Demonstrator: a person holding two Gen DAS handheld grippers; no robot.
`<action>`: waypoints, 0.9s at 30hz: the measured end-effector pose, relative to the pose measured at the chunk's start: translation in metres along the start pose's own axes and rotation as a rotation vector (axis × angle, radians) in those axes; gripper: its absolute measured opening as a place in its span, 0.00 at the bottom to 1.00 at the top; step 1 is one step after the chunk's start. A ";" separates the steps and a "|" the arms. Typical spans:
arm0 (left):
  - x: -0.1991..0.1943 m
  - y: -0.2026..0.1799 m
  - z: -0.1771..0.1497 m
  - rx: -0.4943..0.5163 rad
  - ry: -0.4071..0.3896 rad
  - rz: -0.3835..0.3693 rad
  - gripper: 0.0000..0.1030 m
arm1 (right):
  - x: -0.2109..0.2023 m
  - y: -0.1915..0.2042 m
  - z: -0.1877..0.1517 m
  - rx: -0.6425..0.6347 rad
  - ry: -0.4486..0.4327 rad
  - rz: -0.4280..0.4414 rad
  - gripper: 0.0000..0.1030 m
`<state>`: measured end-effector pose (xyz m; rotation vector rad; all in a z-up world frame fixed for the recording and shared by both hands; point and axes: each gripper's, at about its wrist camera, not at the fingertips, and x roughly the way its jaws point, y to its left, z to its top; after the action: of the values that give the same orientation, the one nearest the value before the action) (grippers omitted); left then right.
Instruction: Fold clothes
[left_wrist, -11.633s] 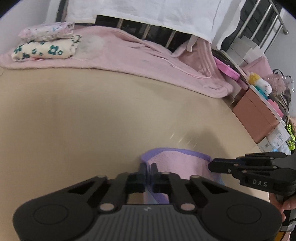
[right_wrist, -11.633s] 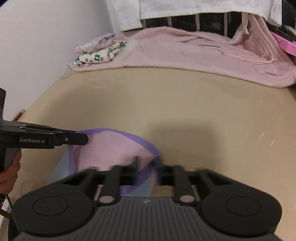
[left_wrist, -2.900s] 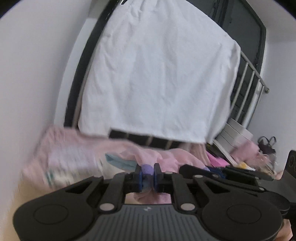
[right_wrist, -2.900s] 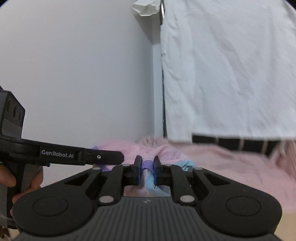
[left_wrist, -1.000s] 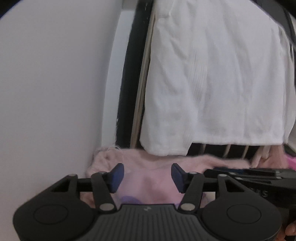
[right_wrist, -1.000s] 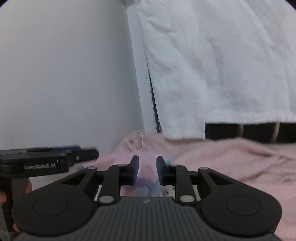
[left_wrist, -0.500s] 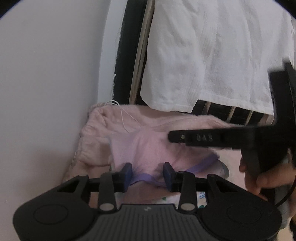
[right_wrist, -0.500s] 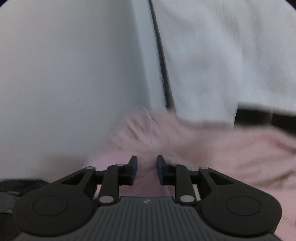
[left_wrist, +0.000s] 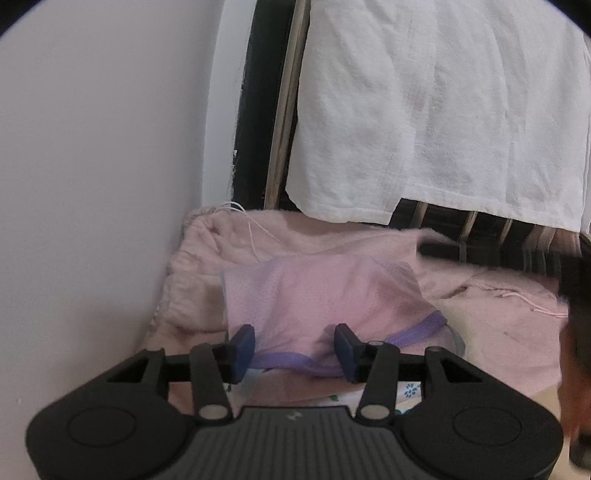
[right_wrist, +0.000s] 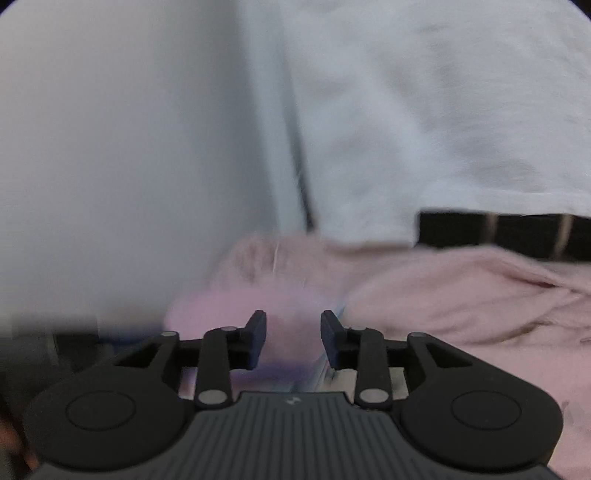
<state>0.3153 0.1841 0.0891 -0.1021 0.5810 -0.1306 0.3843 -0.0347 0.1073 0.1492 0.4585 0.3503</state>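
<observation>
A folded pink mesh garment with purple trim lies on top of a floral folded piece, on a fluffy pink robe in the corner by the wall. My left gripper stands open just in front of it, its blue pads apart at either side of the purple hem and holding nothing. The right gripper's dark finger shows blurred at the right of that view. In the blurred right wrist view my right gripper is open, with the pink garment just beyond its fingertips.
A white wall closes the left side. A white towel hangs over a dark slatted bed rail behind the robe. The pink robe spreads to the right. A person's hand is at the right edge.
Both grippers let go of the pink garment, which now lies on the folded pile. The left gripper has opened wider; the right gripper has drawn back to the right, and it is open too.
</observation>
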 end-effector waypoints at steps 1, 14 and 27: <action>0.000 0.000 0.000 0.001 0.000 0.001 0.45 | 0.003 -0.005 0.008 0.027 -0.017 -0.001 0.31; -0.019 -0.007 0.008 0.027 -0.057 -0.007 0.45 | -0.066 -0.037 -0.011 0.089 -0.058 -0.027 0.24; -0.163 -0.121 -0.011 0.101 -0.169 0.038 0.75 | -0.300 -0.060 -0.090 -0.051 -0.032 -0.150 0.77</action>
<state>0.1630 0.0888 0.1835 -0.0034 0.4068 -0.1133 0.1100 -0.1939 0.1365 0.0697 0.4260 0.2118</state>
